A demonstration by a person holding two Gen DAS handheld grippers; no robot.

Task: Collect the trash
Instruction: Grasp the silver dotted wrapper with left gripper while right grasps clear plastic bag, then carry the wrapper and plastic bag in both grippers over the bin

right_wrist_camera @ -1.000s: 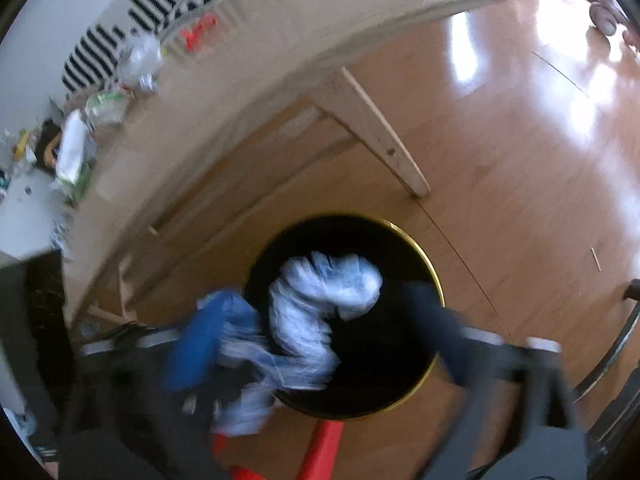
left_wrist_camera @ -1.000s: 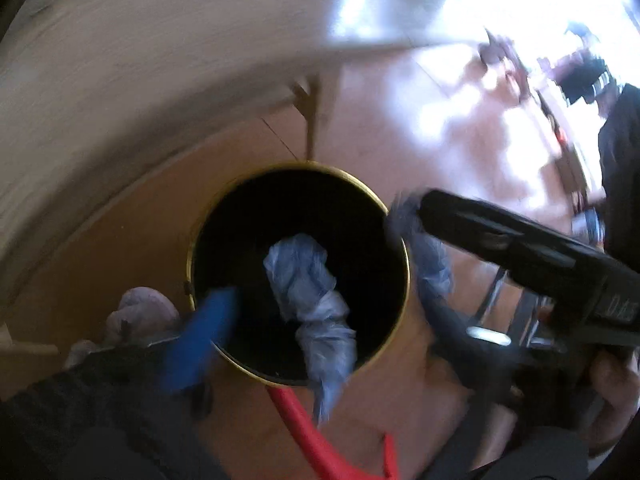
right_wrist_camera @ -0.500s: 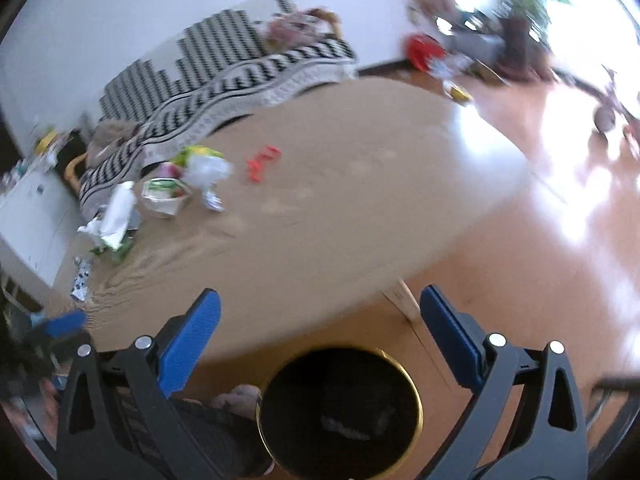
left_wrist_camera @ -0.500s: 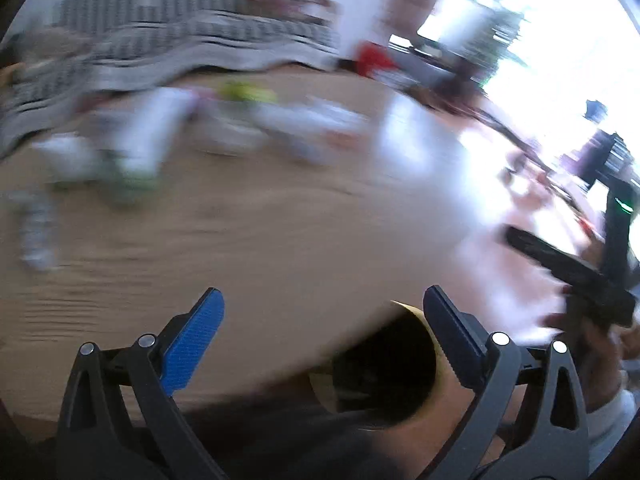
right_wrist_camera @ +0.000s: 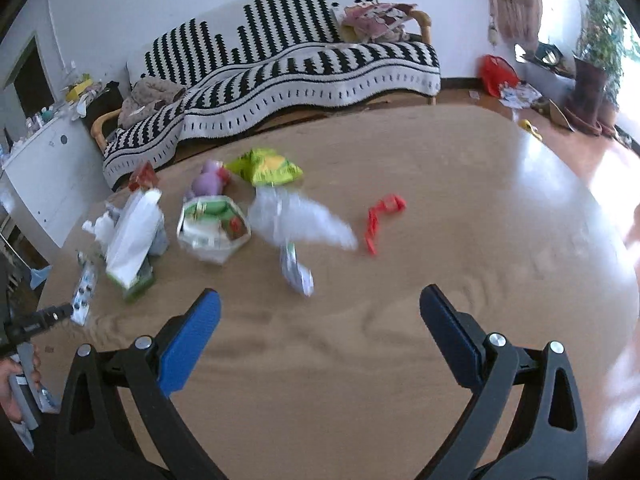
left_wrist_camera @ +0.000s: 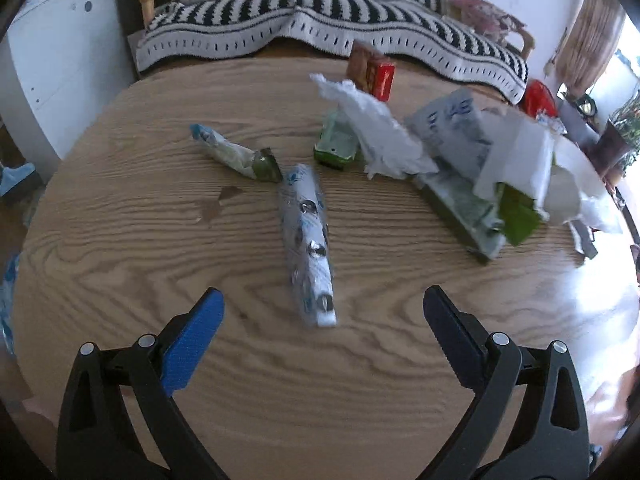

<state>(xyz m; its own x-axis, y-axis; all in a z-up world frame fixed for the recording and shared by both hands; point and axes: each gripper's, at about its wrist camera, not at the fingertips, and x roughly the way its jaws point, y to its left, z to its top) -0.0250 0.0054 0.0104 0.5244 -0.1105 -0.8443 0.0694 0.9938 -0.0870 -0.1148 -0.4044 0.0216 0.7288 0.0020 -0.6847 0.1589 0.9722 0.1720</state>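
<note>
Jaws of both grippers gape empty. Left gripper (left_wrist_camera: 322,308) should straddle the long wrapper (left_wrist_camera: 308,248) dead ahead, then clamp.

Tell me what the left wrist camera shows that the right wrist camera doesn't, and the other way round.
Only the left wrist view shows the small rolled green wrapper and a brown scrap on the wood. Only the right wrist view shows the red strip, the yellow-green snack bag, the purple toy and a hand at the left edge. Both show the wooden table, the striped sofa, the long silver-white wrapper and a red box. Each view shows its own gripper, the left gripper and the right gripper, open and empty.
</note>
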